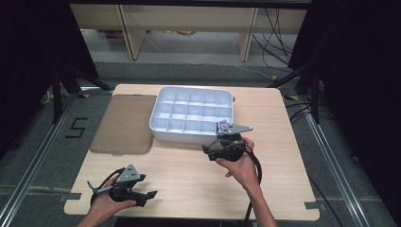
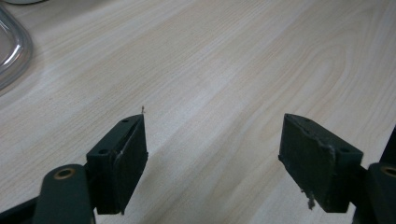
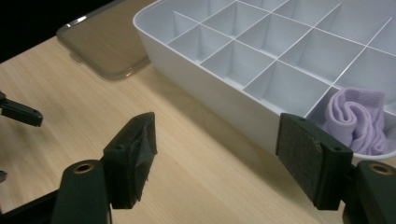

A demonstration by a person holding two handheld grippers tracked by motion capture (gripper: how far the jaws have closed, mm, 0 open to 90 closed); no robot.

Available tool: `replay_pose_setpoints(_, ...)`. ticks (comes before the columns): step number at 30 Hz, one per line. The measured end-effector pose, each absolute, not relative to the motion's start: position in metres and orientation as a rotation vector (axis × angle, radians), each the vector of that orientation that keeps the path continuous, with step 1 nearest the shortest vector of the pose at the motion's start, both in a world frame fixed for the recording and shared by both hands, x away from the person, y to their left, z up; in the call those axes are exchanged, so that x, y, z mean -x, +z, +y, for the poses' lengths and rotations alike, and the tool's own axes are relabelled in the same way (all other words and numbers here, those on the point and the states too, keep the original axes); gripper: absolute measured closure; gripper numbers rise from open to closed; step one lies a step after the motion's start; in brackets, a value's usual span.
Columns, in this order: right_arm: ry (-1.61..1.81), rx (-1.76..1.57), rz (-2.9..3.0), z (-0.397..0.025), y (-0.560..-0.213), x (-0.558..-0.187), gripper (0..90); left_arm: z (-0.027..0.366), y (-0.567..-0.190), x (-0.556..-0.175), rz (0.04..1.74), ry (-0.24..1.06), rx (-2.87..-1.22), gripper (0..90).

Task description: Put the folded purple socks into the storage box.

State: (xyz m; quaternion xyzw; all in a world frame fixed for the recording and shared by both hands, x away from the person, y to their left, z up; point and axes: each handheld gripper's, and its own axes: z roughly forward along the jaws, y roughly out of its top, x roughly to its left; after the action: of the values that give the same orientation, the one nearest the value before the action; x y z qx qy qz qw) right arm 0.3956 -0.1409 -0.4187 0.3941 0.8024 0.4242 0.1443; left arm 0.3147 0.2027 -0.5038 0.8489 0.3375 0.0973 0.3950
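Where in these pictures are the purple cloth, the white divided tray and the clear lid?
purple cloth [image 3: 357,122]: right gripper view, its rolled middle.
white divided tray [image 1: 176,135]: high view, near outer wall.
clear lid [image 1: 124,124]: high view, flat centre.

White tray [image 1: 161,124], lilac cloth [image 3: 357,119], seemingly smoky-brown translucent lid [image 1: 124,124].

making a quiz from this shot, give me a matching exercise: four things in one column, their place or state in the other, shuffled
Things:
1. purple cloth
2. clear lid
3. left gripper
4. right gripper

Places or states:
A. flat on the table, left of the white tray
B. open, at the table's near left corner
C. rolled up in a near-row tray compartment
D. open, just in front of the tray

Pairs: 1-C, 2-A, 3-B, 4-D
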Motion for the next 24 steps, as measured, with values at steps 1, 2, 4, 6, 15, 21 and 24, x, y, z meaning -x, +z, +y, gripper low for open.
replay_pose_setpoints(1, 1.243, -1.137, 2.31, -0.141, -0.419, -0.395, 29.6, 0.203, -0.504, -0.315, 0.851, 0.246, -2.155, 22.8)
replay_pose_setpoints(2, 1.228, -1.124, 2.318, -0.141, -0.419, -0.393, 28.4, 0.203, -0.503, -0.315, 0.847, 0.258, -2.168, 22.8)
replay_pose_setpoints(4, 1.227, -1.118, 2.322, -0.141, -0.421, -0.392, 27.6, 0.204, -0.503, -0.315, 0.843, 0.259, -2.174, 22.8)
replay_pose_setpoints(6, 1.215, -1.111, 2.33, -0.14, -0.424, -0.39, 26.5, 0.204, -0.503, -0.315, 0.845, 0.255, -2.171, 22.8)
replay_pose_setpoints(15, 1.207, -1.1, 2.339, -0.135, -0.426, -0.384, 20.8, 0.203, -0.503, -0.314, 0.84, 0.244, -2.174, 22.4)
replay_pose_setpoints(21, 1.226, -1.08, 2.34, -0.133, -0.429, -0.379, 18.7, 0.203, -0.503, -0.314, 0.839, 0.245, -2.171, 22.1)
replay_pose_setpoints(24, 1.198, -1.08, 2.364, -0.132, -0.434, -0.377, 17.7, 0.202, -0.503, -0.314, 0.836, 0.246, -2.171, 21.9)
